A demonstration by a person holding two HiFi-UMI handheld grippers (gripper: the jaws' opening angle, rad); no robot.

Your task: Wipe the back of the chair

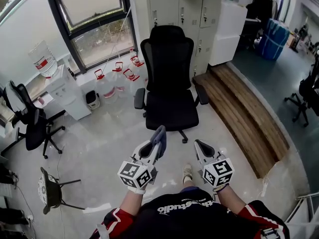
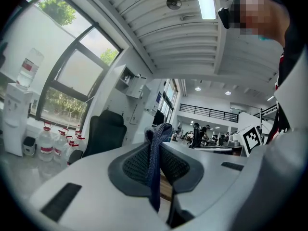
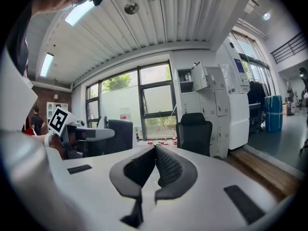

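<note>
slippage is the first worry: the left gripper (image 1: 155, 144) is clamped on a blue-grey cloth (image 2: 154, 177) that stands in a thin fold between its jaws, and a firm drag over the chair fabric could, i judge, pull it loose. the right gripper (image 3: 155, 151) is closed on nothing, its tips meeting, so it can steady things only by pressing. the black office chair (image 1: 169, 86) stands a little ahead of the person, seat turned toward them, well apart from both grippers, so wiping has not yet begun. it sits on a wheeled base, and a push on the tall chair back (image 1: 168, 51) would likely roll or swivel it away unless it is braced. the rear face of the back is hidden from here and looks toward the lockers (image 1: 192, 14) and window (image 1: 94, 24), where the gap seems narrow. water jugs (image 1: 107, 88) crowd the floor just left of the chair, and the raised wooden step (image 1: 244, 113) runs along its right, a tripping edge. open floor lies mainly between the person and the seat, so turning the chair looks safer than circling it.
</note>
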